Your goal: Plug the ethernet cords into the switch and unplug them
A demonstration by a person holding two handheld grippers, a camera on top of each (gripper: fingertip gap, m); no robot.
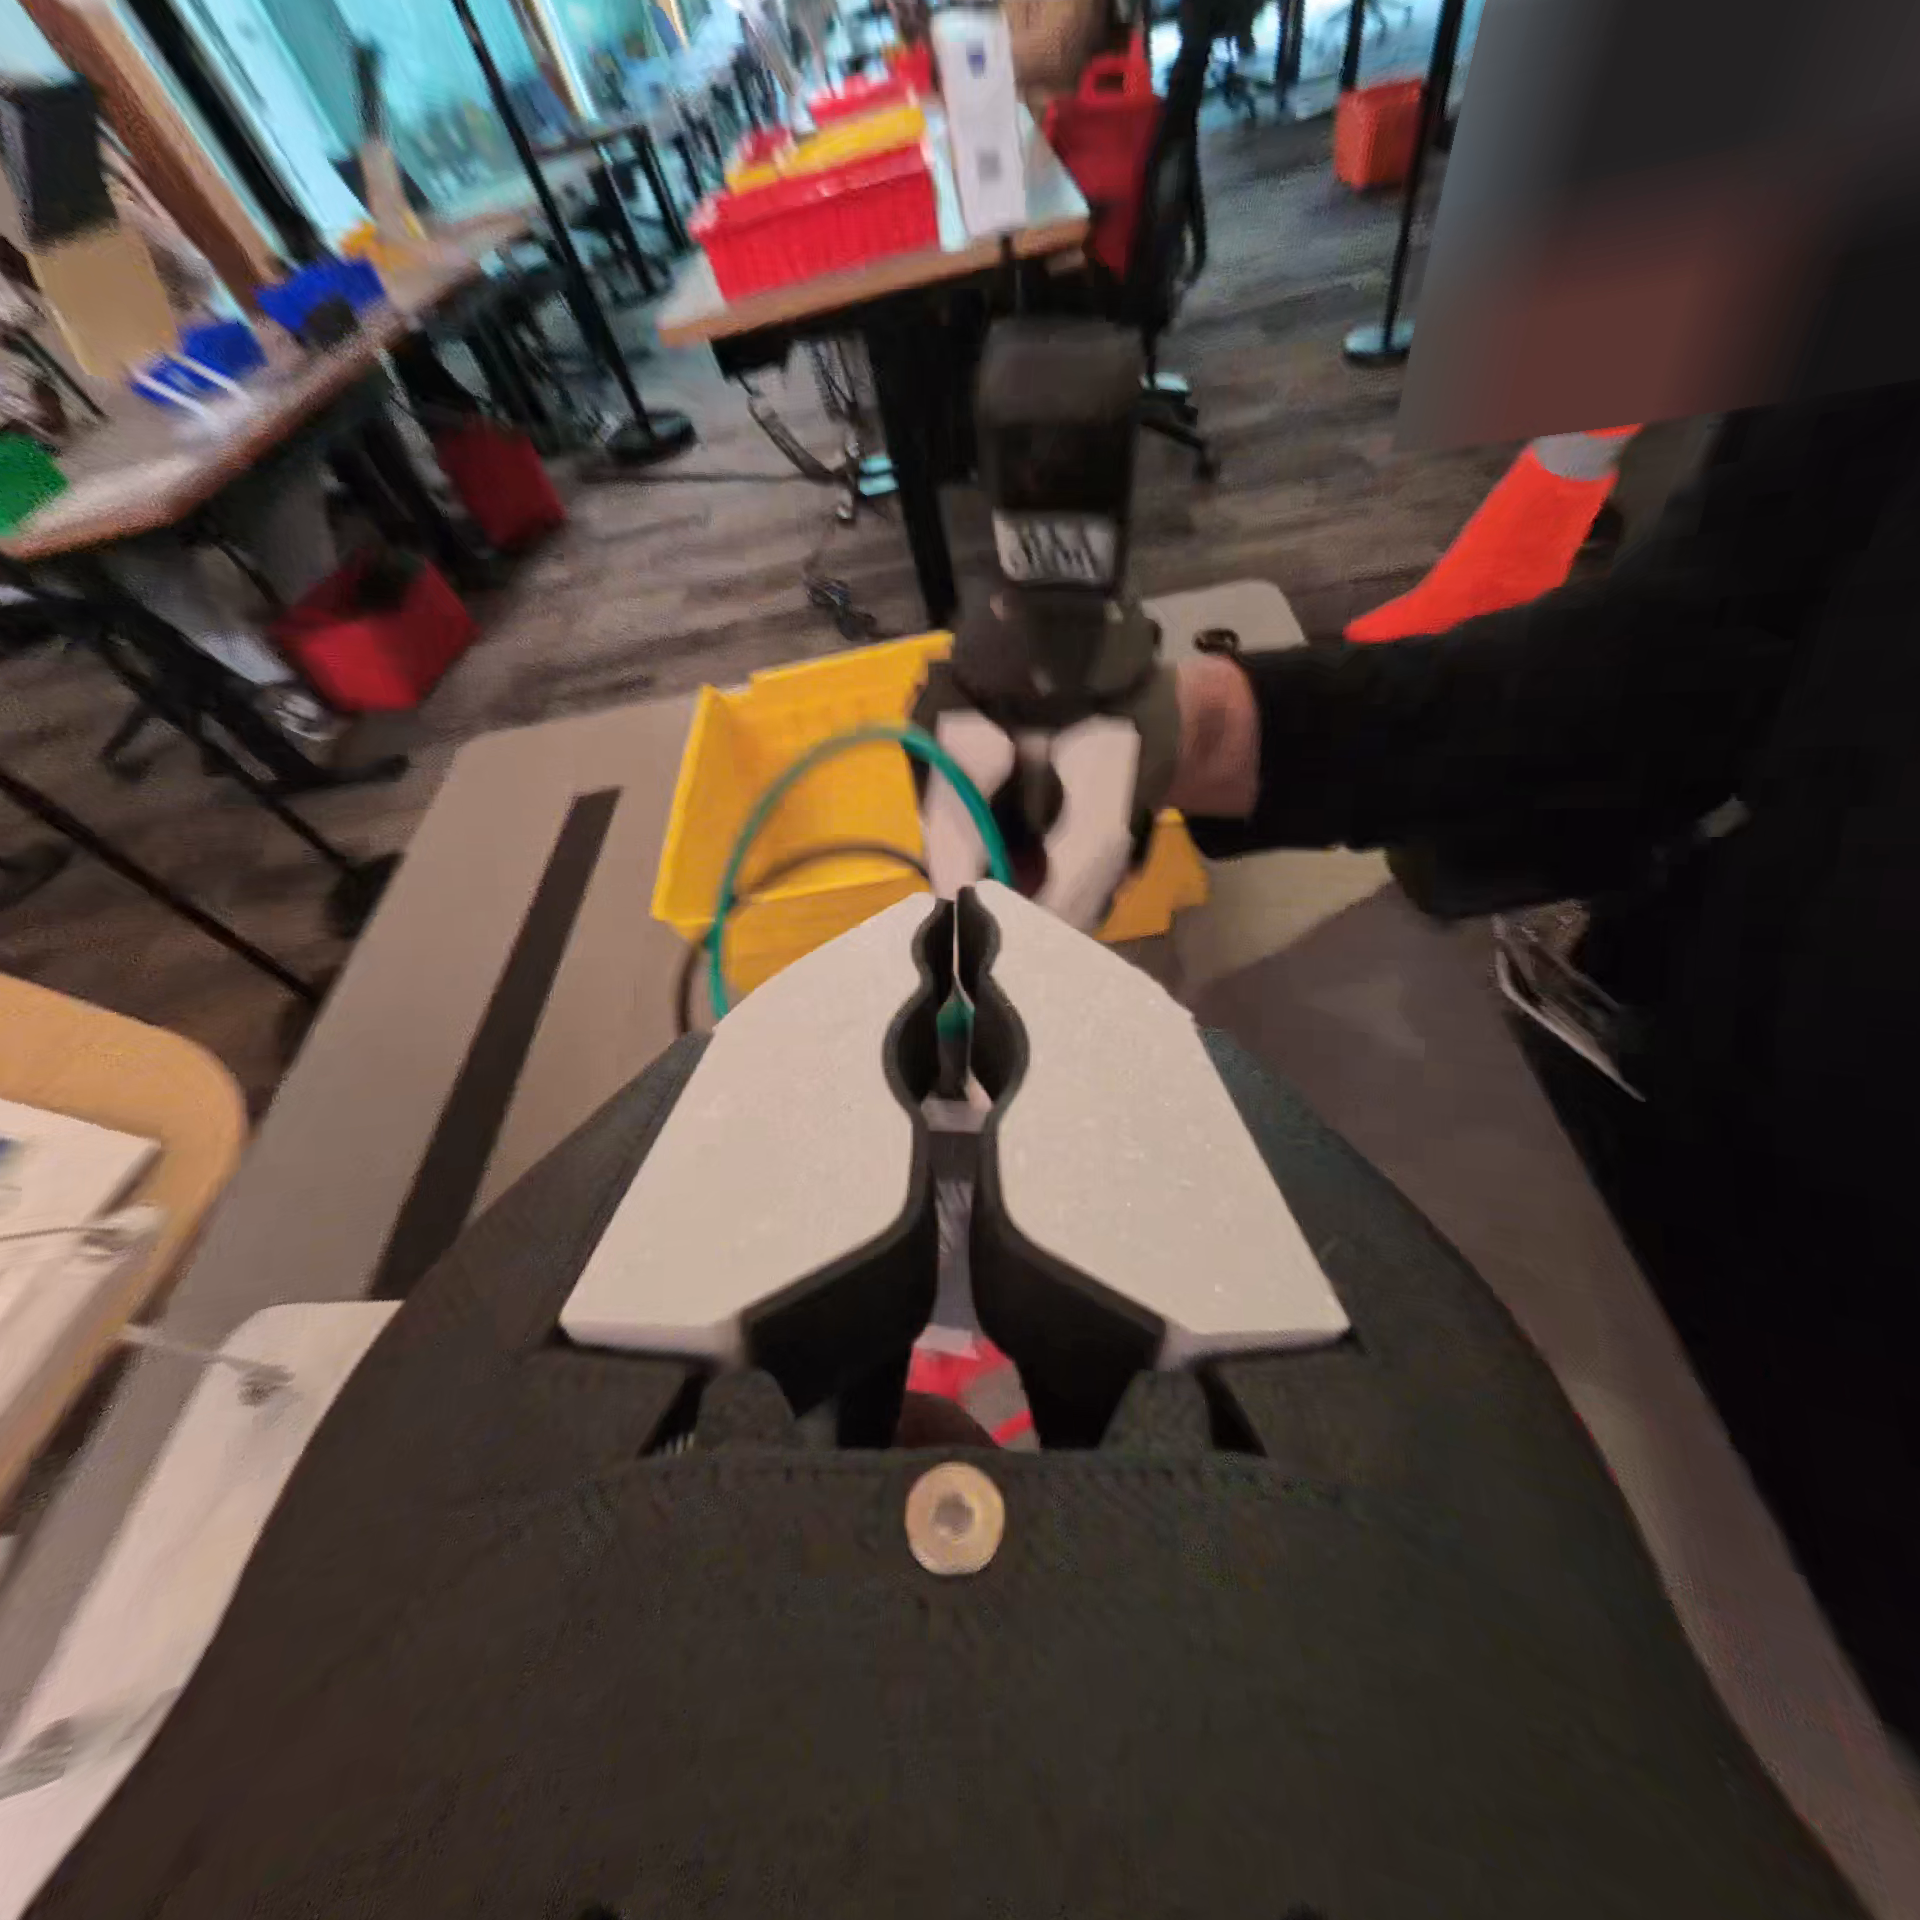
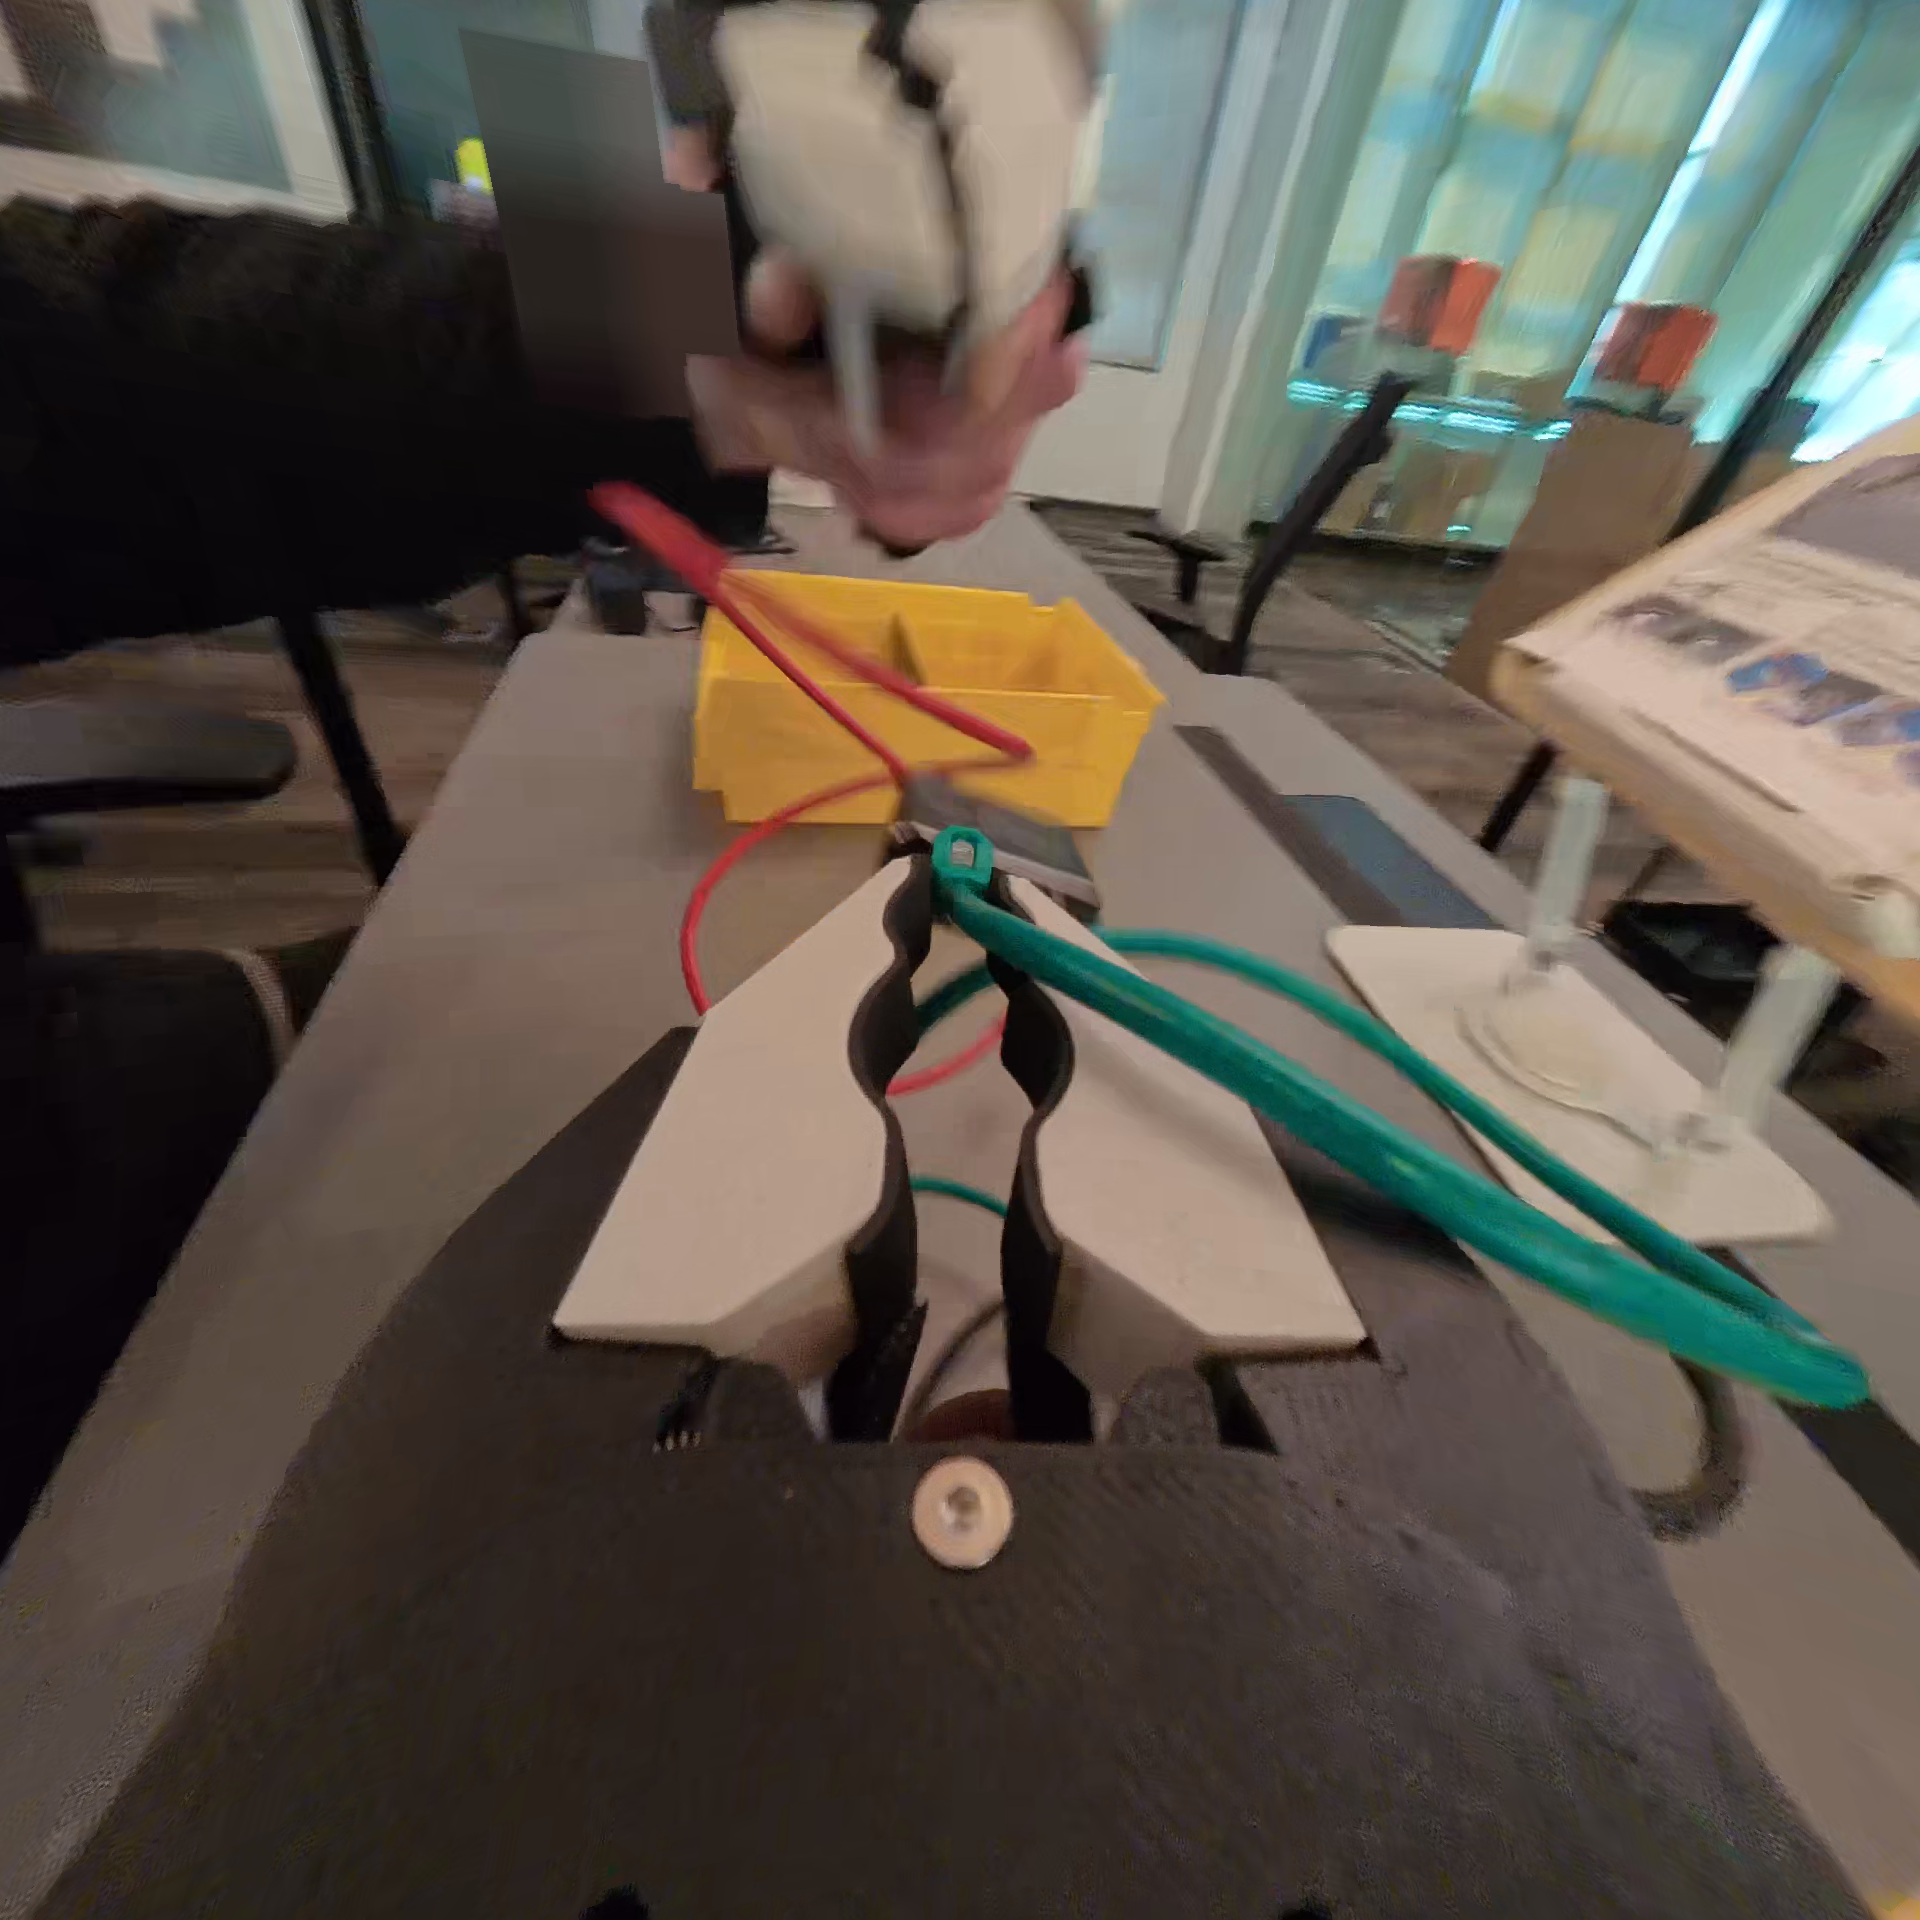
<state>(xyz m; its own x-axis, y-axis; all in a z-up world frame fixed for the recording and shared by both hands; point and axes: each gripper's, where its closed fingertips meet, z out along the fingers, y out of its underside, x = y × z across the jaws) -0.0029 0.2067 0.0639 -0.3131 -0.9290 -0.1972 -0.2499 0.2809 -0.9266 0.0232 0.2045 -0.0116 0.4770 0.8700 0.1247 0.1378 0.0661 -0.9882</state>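
My right gripper [image 2: 951,868] is shut on the plug of a green ethernet cord [image 2: 1351,1132] and holds it at the fingertips. The plug is just in front of a small dark switch [image 2: 1039,847] on the grey table [image 2: 540,935]. The green cord loops back to the right. A red ethernet cord [image 2: 831,686] arcs up over the yellow bin [image 2: 935,727], with its end in the air. My left gripper [image 1: 956,904] is shut and raised above the table; I cannot make out anything held in it. It also shows in the right wrist view [image 2: 883,187], held in a hand.
The yellow bin [image 1: 800,810] stands on the table beyond the switch. A white base plate with clear posts [image 2: 1558,1091] carries a cardboard box [image 2: 1766,707] at the table's right. A person's black sleeve [image 1: 1507,727] reaches in. A black cable [image 2: 1704,1455] lies on the table. My hands' fingertips stand some 9 cm from each other.
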